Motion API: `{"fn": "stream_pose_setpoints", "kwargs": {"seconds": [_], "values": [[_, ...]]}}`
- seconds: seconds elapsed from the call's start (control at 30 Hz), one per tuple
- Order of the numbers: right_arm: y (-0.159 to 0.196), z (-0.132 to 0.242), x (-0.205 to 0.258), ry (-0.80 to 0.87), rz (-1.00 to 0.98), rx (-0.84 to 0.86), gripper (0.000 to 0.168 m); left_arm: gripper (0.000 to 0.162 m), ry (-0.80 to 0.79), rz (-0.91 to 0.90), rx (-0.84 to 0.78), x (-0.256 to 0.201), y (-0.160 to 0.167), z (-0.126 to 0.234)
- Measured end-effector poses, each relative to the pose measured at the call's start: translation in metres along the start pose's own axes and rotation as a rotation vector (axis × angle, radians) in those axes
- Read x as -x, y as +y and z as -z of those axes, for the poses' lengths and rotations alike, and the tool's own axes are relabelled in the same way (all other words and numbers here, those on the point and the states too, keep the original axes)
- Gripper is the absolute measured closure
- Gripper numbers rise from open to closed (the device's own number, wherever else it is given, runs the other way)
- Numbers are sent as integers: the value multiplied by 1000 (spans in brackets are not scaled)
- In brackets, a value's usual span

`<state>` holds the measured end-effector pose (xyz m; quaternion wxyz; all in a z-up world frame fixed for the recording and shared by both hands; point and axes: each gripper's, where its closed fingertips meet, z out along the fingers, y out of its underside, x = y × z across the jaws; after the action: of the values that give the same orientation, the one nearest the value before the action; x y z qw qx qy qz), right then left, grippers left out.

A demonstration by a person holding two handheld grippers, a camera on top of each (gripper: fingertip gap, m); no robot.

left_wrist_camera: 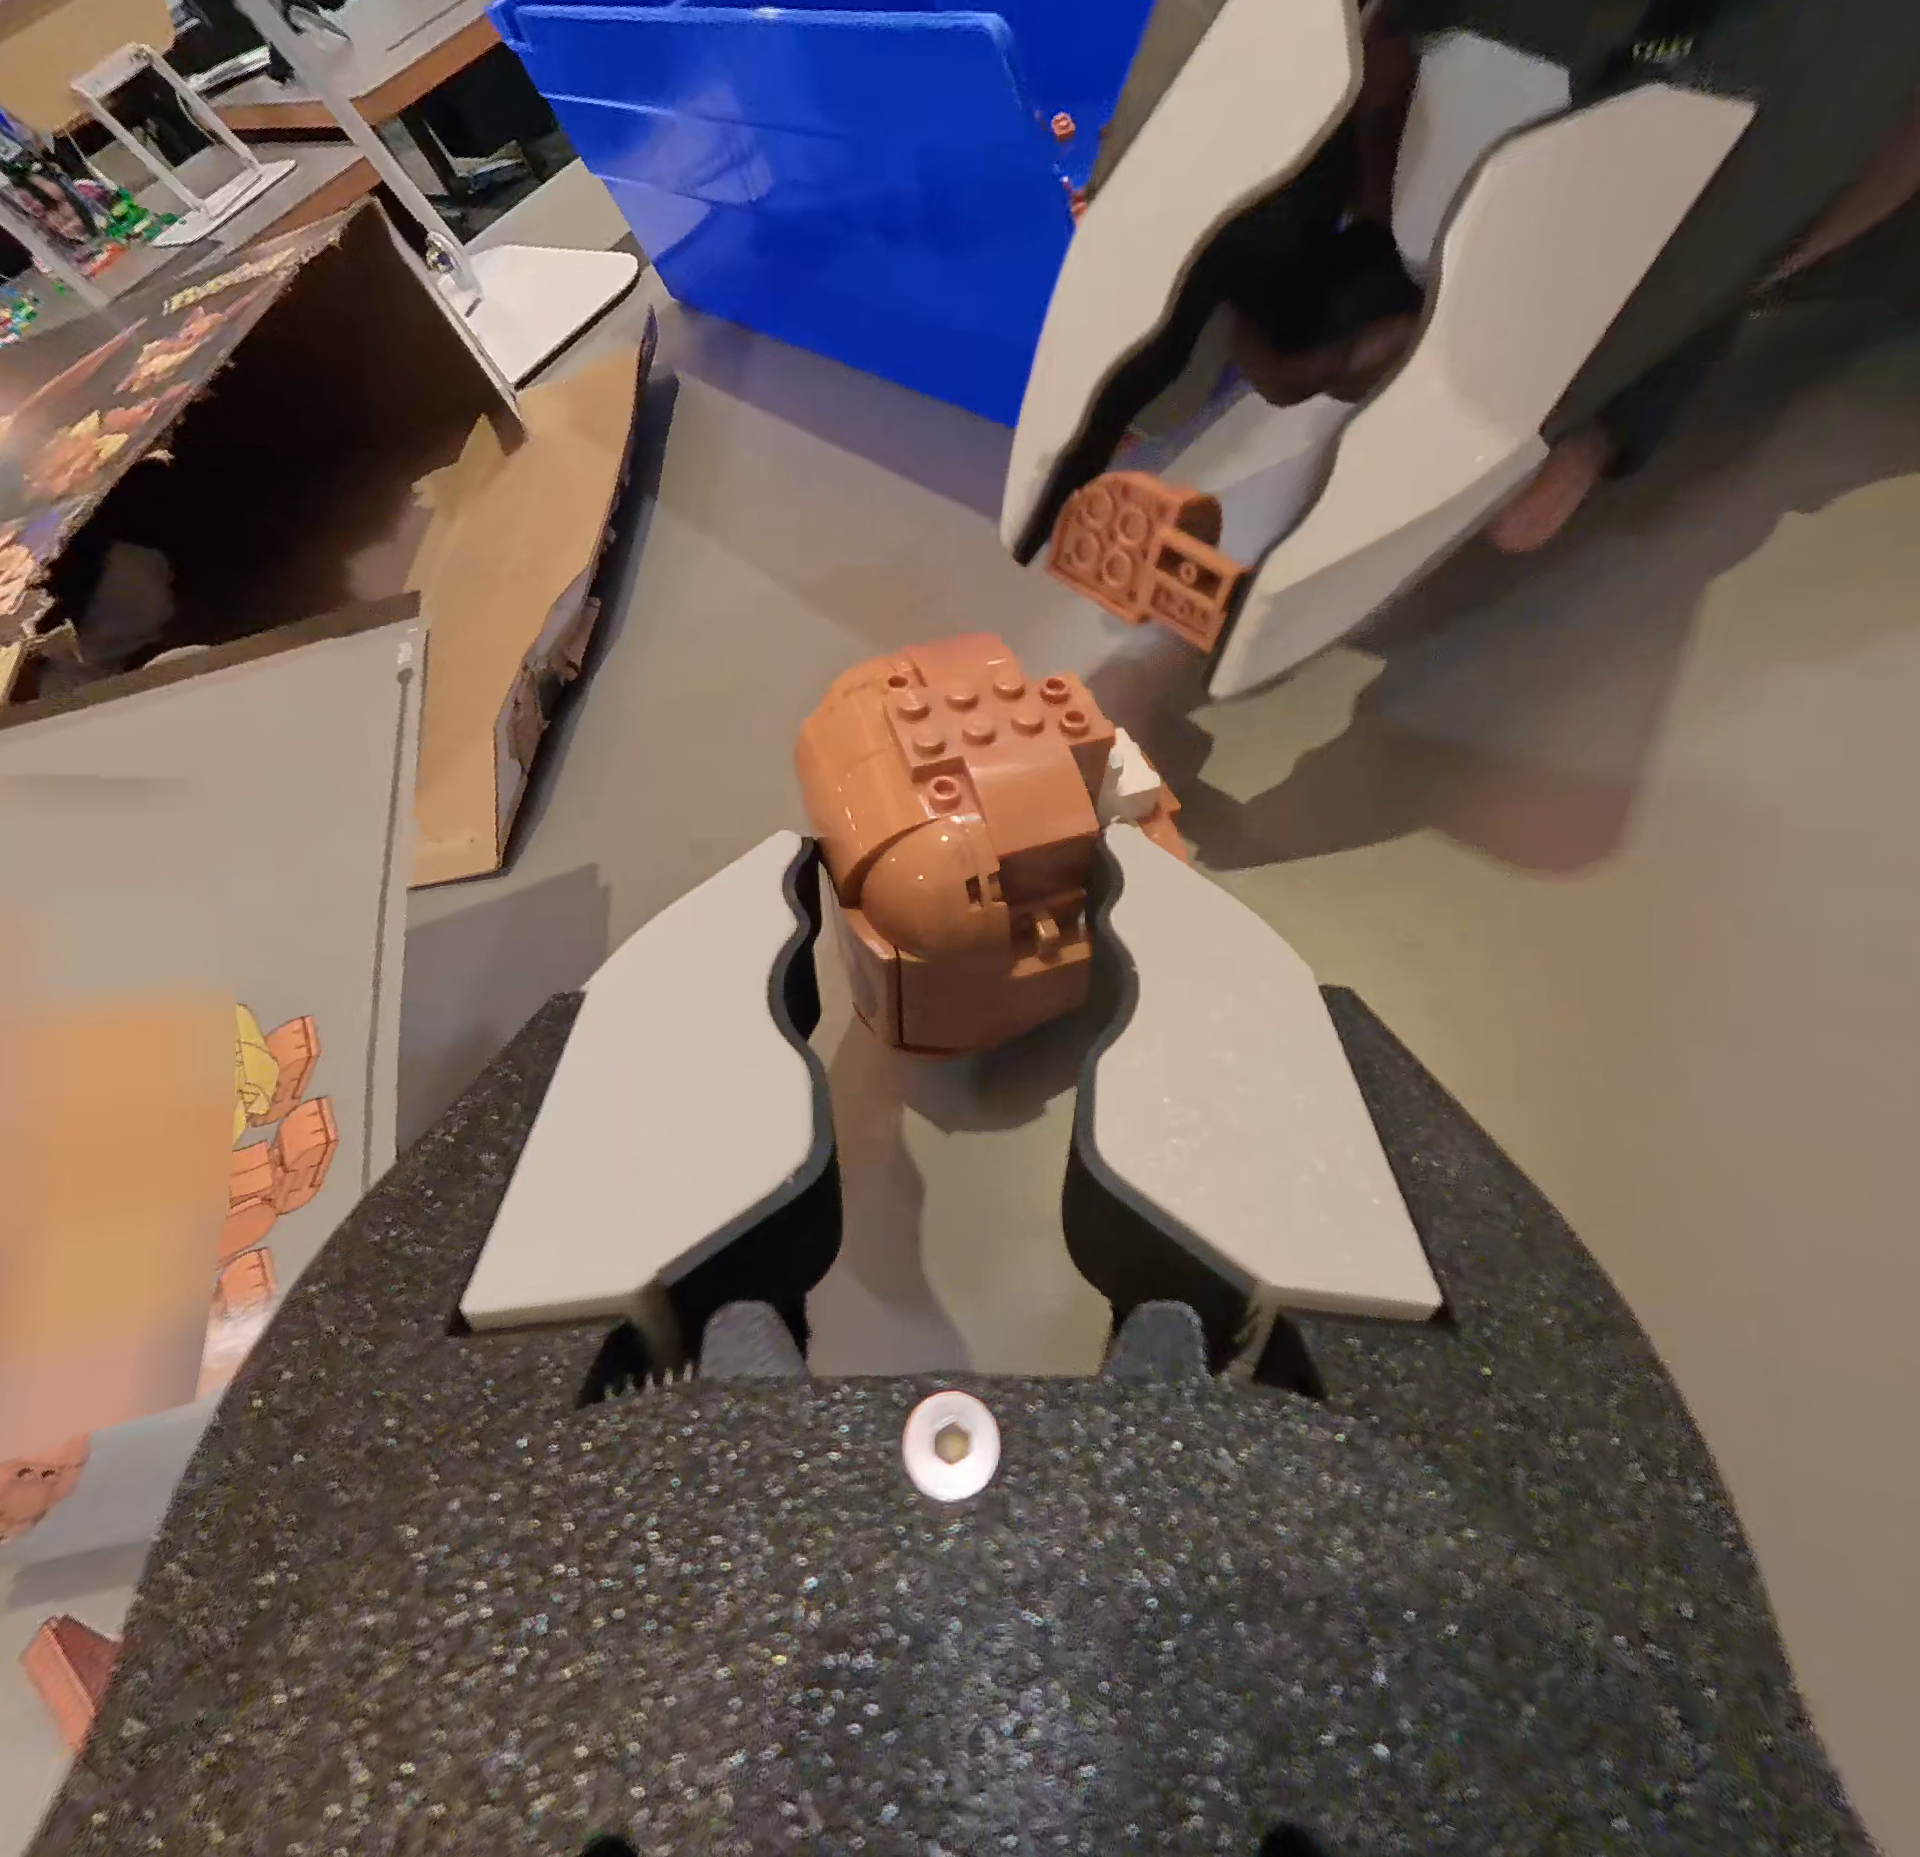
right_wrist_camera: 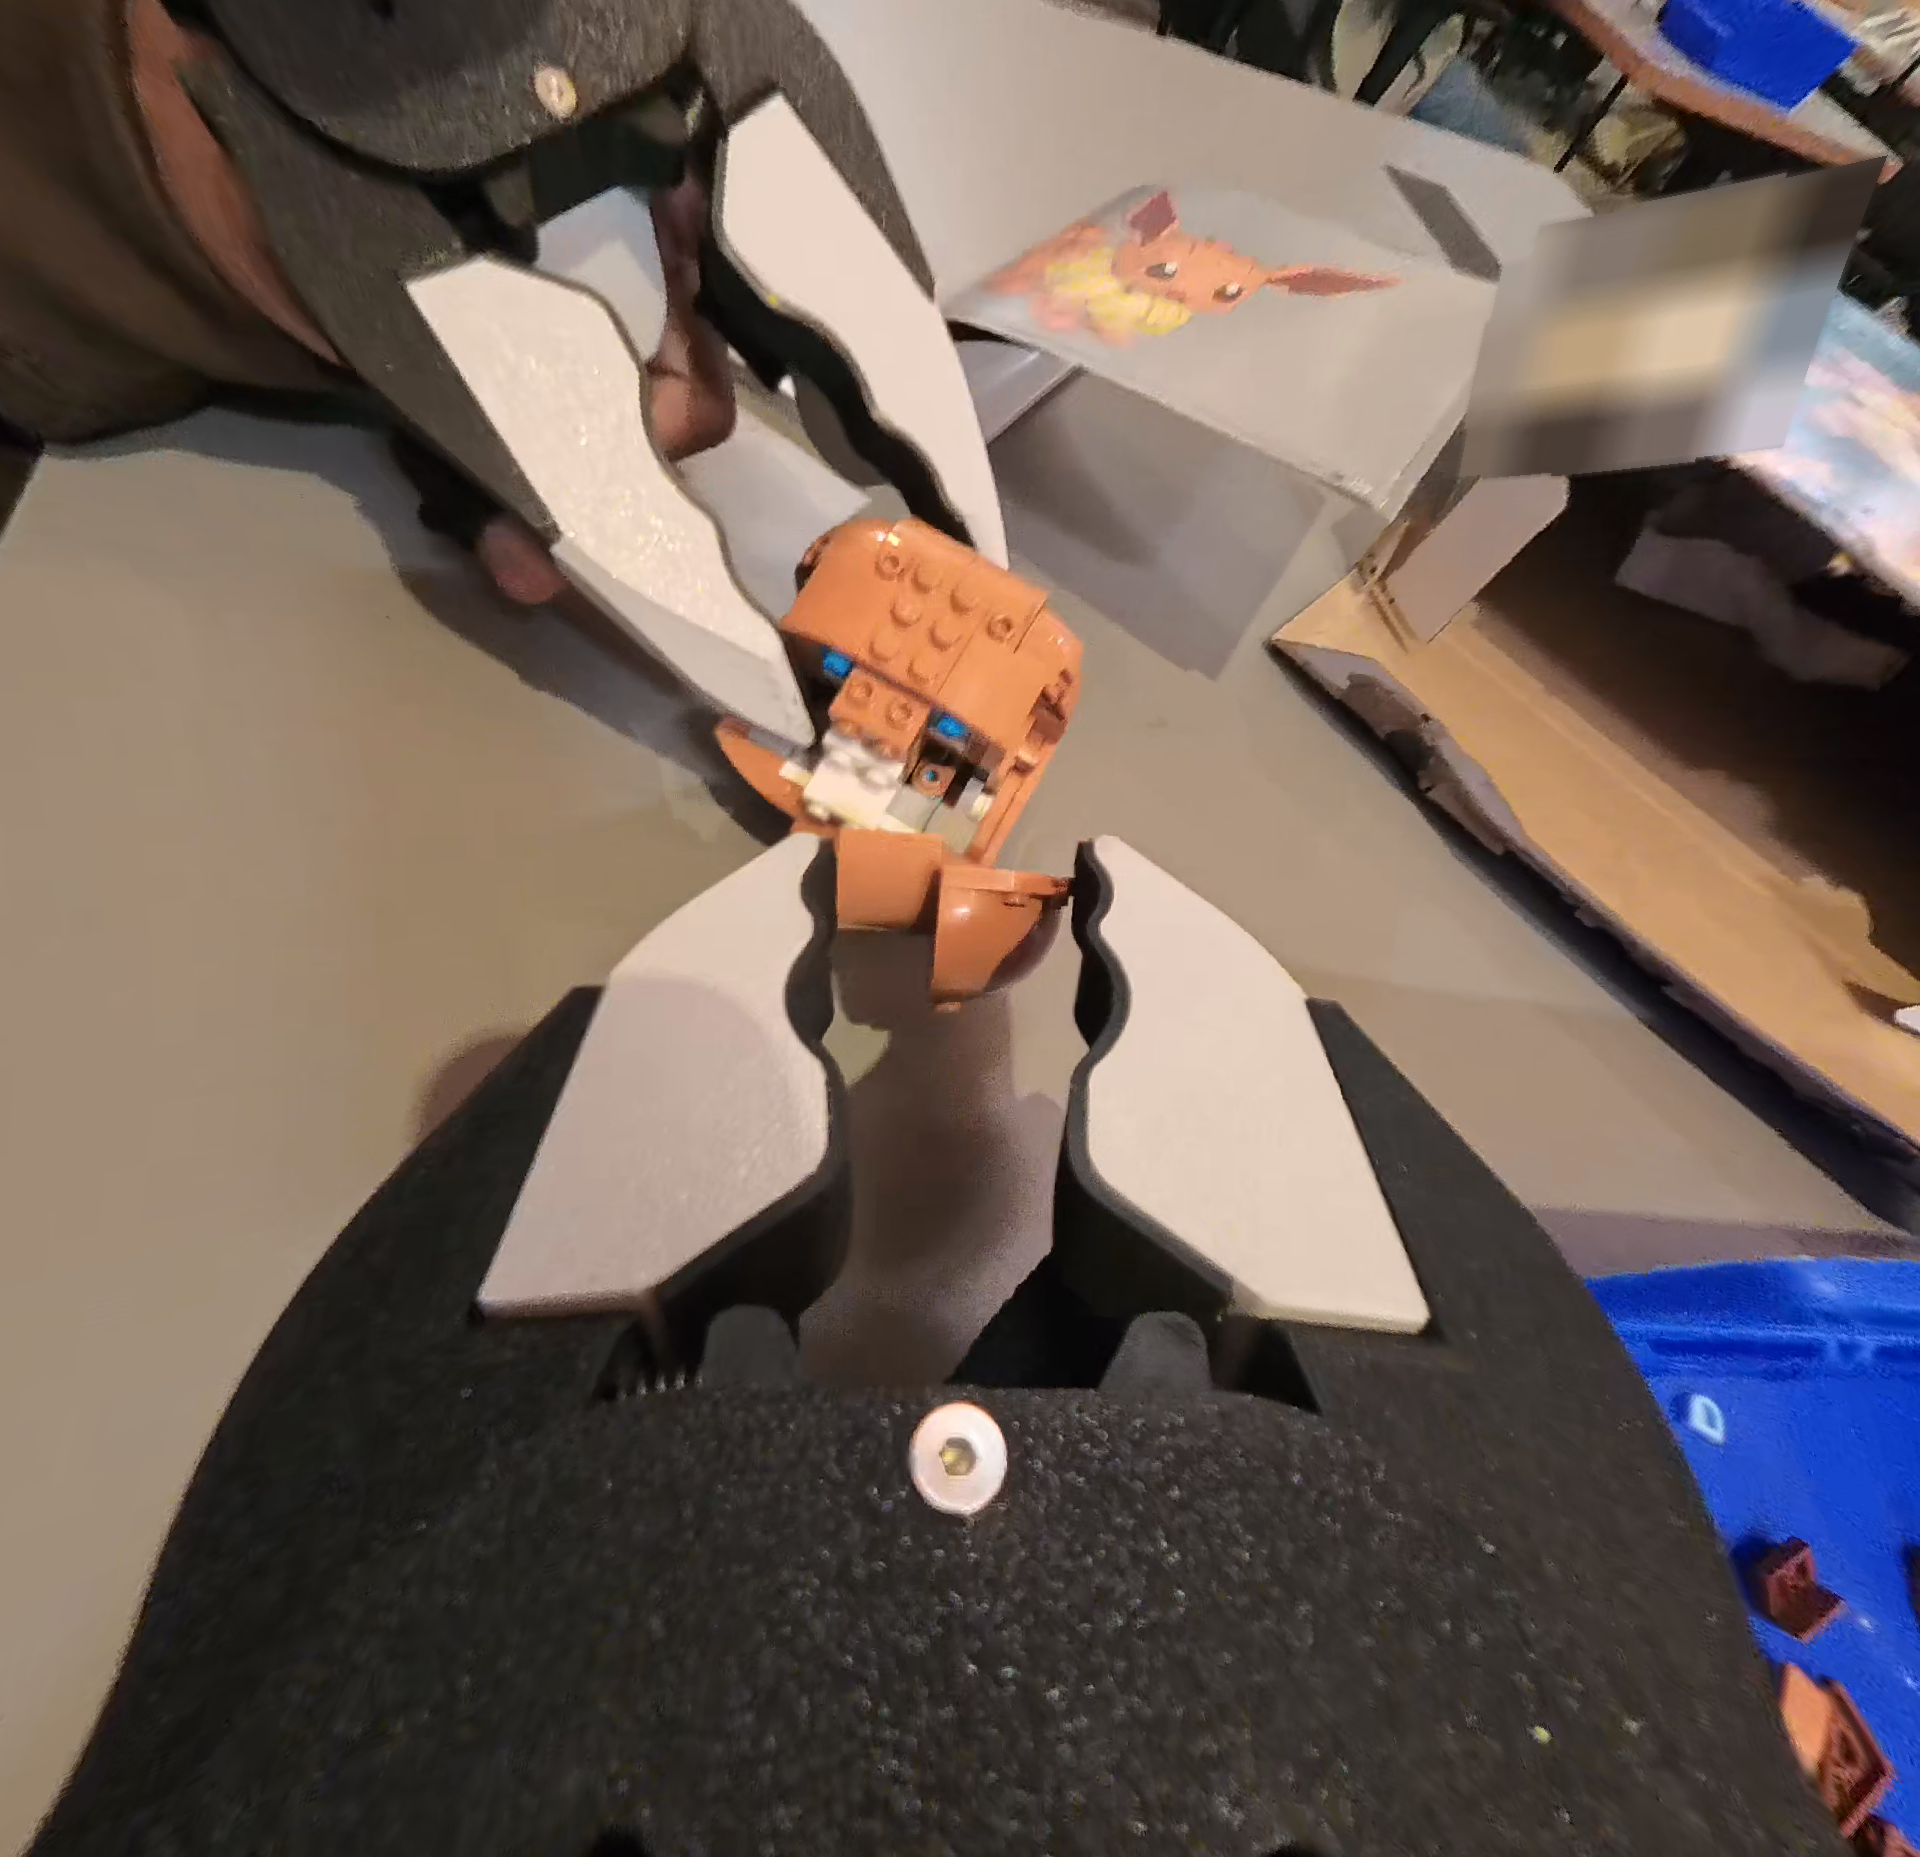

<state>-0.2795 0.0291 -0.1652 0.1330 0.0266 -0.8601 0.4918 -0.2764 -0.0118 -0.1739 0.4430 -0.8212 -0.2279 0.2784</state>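
Black gripper housing fills the near edge of both wrist views, with grey fingers reaching forward from it. Between the tips of the left gripper point(left_wrist_camera: 951, 908) a brown brick-built body point(left_wrist_camera: 961, 841) is clamped, its studded top turned upward, over the grey table point(left_wrist_camera: 1558, 1236). Held in the right gripper point(right_wrist_camera: 951, 898) is a smaller brown brick piece point(right_wrist_camera: 940, 914), rounded on one side, pinched between the fingertips; in the left wrist view it is seen up and to the right of the body, a little apart from it. The two parts are judged to be in the course of being brought together or apart; which cannot be told. Farther off, a blue bin point(left_wrist_camera: 831, 145) stands behind, a torn cardboard box point(left_wrist_camera: 312, 457) lies to the left, and a printed booklet point(right_wrist_camera: 1174, 269) rests beside it.
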Motion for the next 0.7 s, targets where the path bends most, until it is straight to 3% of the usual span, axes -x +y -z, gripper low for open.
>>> {"fn": "stream_pose_setpoints", "kwargs": {"seconds": [0.13, 0.37, 0.53, 0.7], "values": [[-6, 4, -6, 52, 46, -38, 125, 104, 61, 67, -59, -6, -10, 4], [-40, 15, 5, 187, 332, -175, 125, 107, 213, 311, -339, -4, -52, 34], [-54, 18, 24, 237, 524, -239, 125, 118, 316, 312, -293, -30, -63, 35], [-53, 12, 35, 245, 635, -212, 125, 119, 370, 348, -213, -50, -66, 28]]}}
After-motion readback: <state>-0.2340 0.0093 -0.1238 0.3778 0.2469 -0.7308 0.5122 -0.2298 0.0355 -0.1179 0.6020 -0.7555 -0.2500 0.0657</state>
